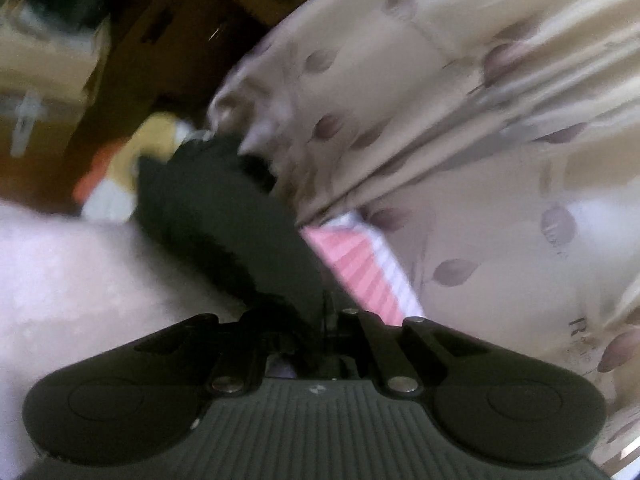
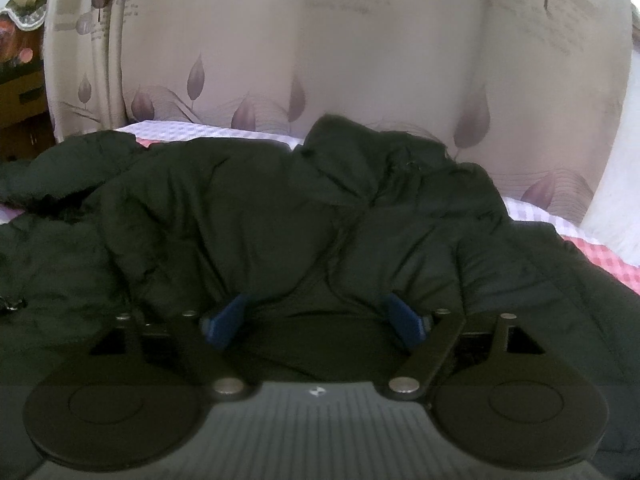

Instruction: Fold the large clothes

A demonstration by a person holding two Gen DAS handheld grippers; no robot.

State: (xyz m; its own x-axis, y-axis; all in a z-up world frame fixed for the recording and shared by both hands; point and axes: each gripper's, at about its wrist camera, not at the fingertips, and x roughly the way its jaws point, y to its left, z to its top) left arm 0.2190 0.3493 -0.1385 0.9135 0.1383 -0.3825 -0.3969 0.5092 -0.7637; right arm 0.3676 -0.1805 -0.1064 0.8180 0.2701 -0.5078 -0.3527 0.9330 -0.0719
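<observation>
- A pink-and-white checked bedsheet covers the work surface, with a beige leaf-print curtain hanging just behind it.
- The dark padded jacket lies on the bedsheet in front of the curtain, rumpled and bunched, with no neat fold visible yet.
- The right gripper stands with its jaws wide apart, blue fingertips resting against the jacket's near part, gripping nothing.
- The left gripper is closed tight; a strip of the jacket runs from its jaws toward the curtain and seems pinched there, though blur hides the contact.
- Judged from this, folding is at an early stage: most flattening and folding appear left to do.
</observation>
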